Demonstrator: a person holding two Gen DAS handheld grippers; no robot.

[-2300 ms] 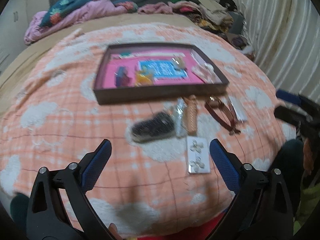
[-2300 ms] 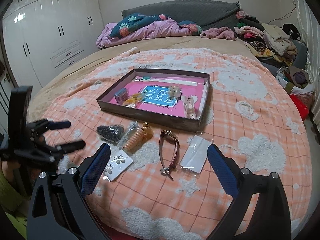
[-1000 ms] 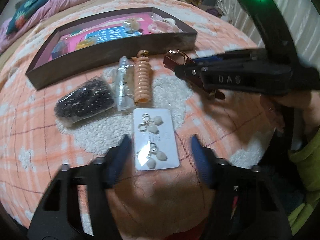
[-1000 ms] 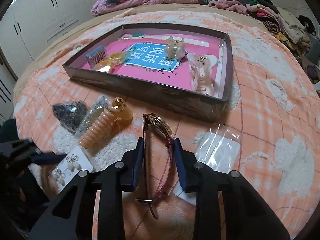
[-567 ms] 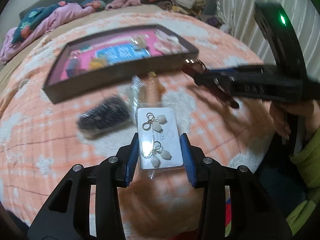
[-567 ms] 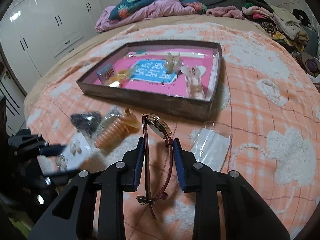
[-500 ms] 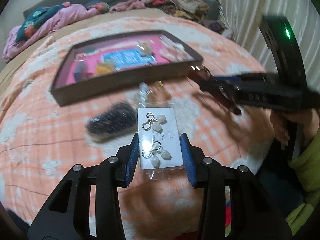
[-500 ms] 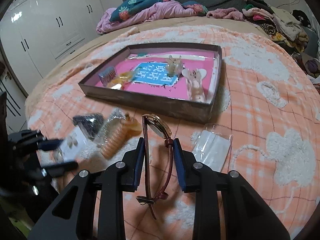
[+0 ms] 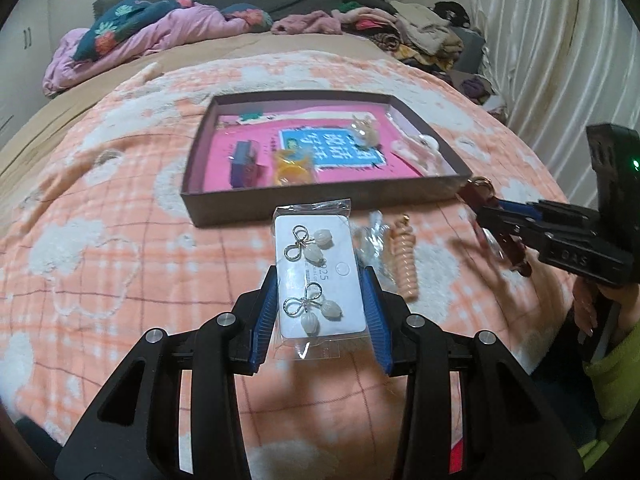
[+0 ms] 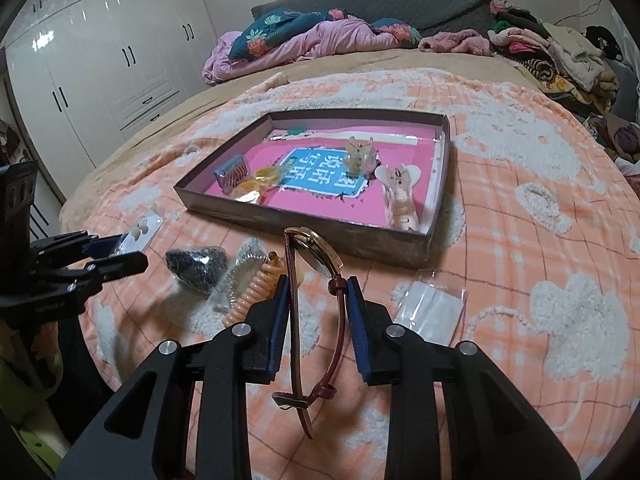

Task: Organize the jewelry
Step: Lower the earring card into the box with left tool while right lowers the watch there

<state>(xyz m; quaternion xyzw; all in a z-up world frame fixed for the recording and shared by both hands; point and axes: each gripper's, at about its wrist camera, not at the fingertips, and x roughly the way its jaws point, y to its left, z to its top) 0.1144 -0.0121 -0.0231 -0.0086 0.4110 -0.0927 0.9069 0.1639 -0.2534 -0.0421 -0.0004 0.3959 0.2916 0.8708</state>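
Note:
My left gripper (image 9: 320,280) is shut on a white earring card (image 9: 320,272) in a clear sleeve and holds it above the blanket, short of the box's near wall. My right gripper (image 10: 316,294) is shut on a maroon-strapped wristwatch (image 10: 312,264) with a gold case, held in the air in front of the brown box (image 10: 304,224). The box has a pink floor and holds hair clips and small pieces. In the left wrist view the box (image 9: 320,204) lies straight ahead and the right gripper (image 9: 496,216) comes in from the right.
On the orange blanket lie a black beaded piece (image 10: 196,264), a peach spiral hair tie (image 10: 252,292) beside a clear packet, and an empty clear bag (image 10: 432,308). Clothes are piled at the bed's far end. White wardrobes (image 10: 100,64) stand to the left.
Both grippers closed, the left on the earring card and the right on the watch, and lifted them off the blanket. Over the last half second both have risen and drawn back slightly.

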